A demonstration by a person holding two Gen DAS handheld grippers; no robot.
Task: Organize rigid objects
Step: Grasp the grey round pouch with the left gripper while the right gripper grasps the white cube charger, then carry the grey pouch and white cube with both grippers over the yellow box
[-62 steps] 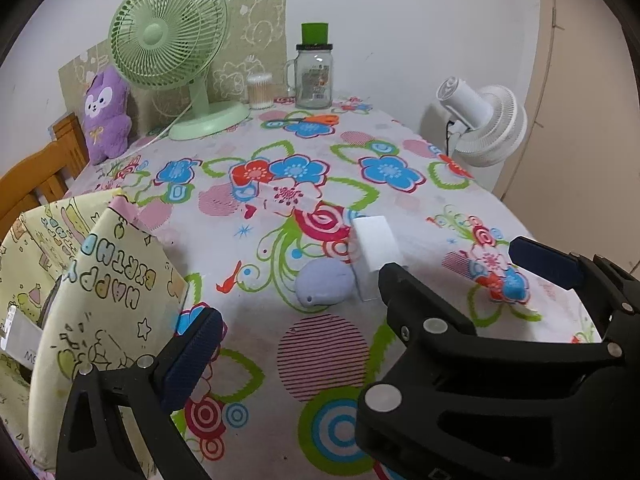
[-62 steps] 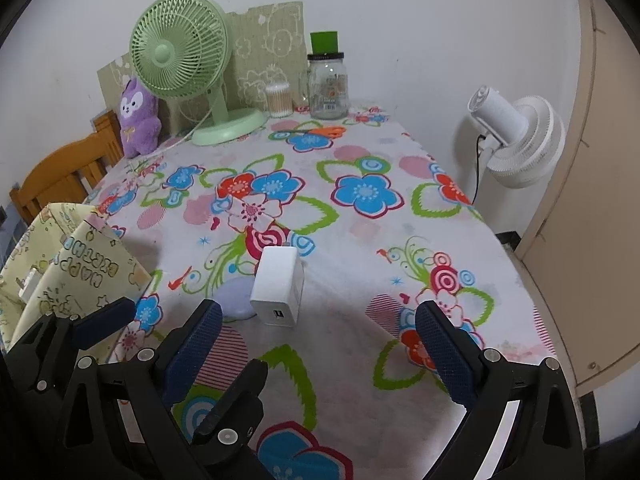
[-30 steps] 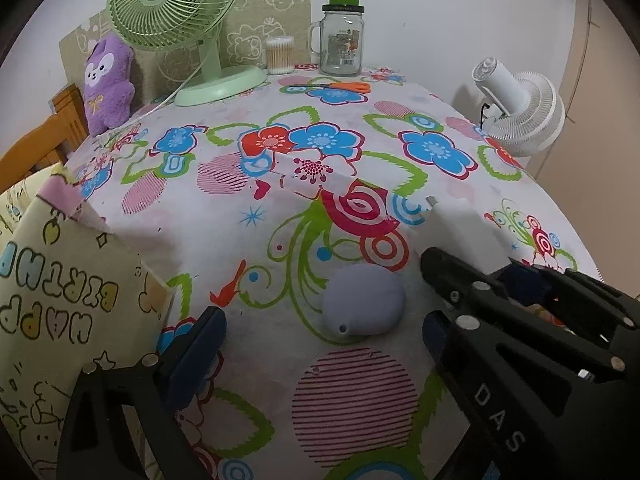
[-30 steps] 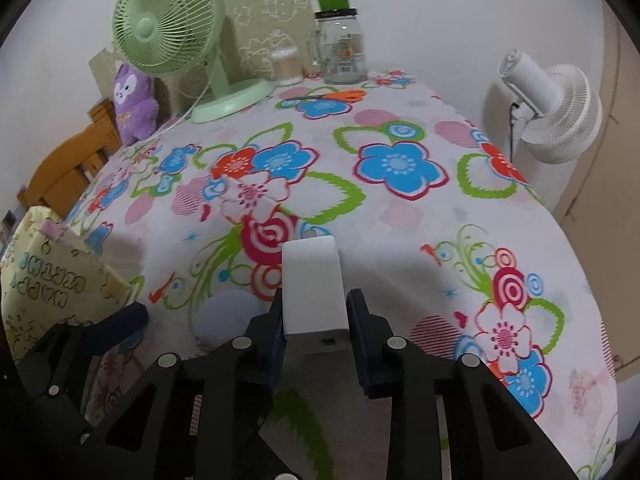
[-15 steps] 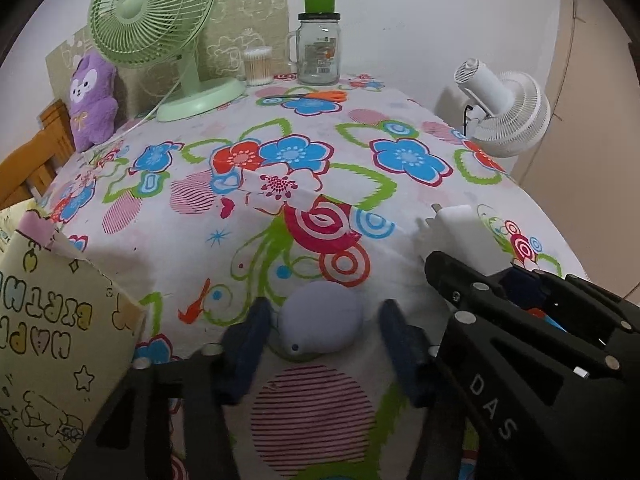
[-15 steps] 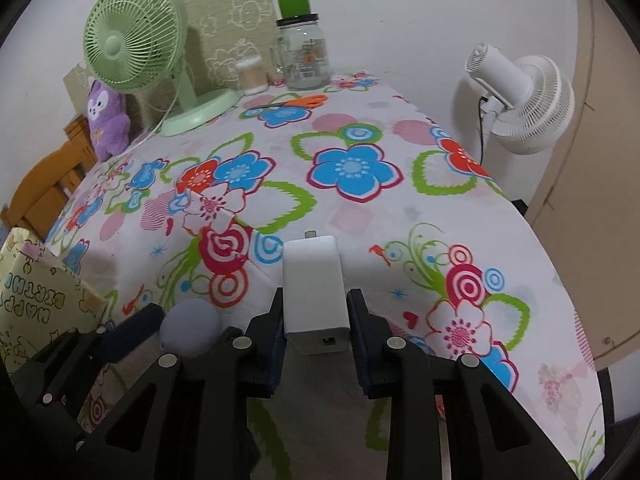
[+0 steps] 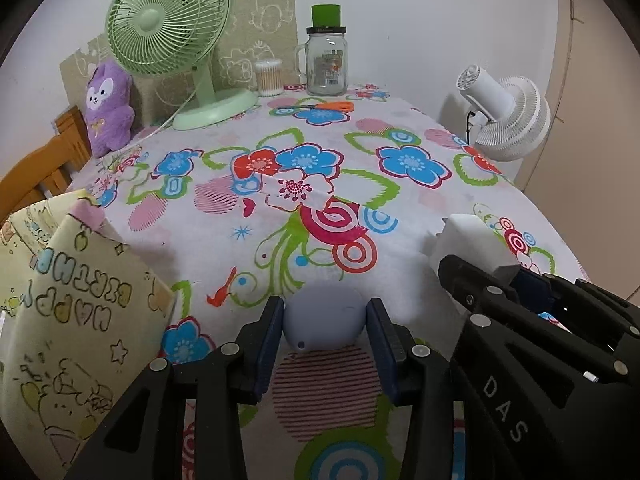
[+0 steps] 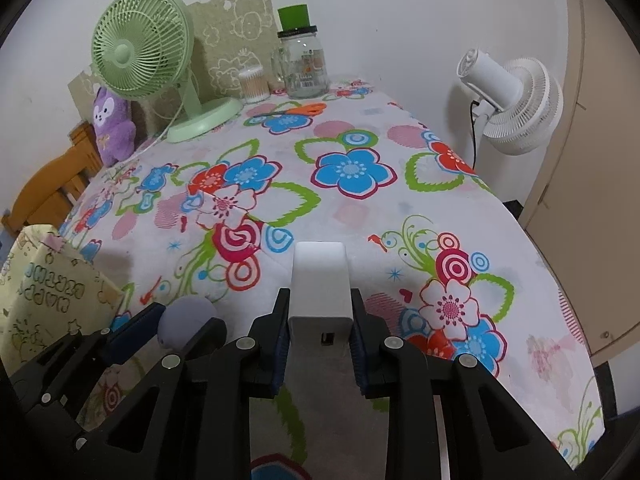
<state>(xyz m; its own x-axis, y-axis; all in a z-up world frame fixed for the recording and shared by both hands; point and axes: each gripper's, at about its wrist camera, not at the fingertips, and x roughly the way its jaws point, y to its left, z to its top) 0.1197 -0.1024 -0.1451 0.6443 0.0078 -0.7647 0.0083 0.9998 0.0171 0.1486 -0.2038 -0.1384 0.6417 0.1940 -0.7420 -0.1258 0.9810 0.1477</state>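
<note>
My left wrist view looks forward and down along the left gripper, close over the flowered table. My right wrist view sits just beside it, facing likewise. Both share the green fan, the jar and each other's gripper.

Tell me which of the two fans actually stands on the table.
The green fan does: its round base sits on the flowered tablecloth at the far end, beside the purple plush toy. The white fan stands off the table's right edge.
</note>
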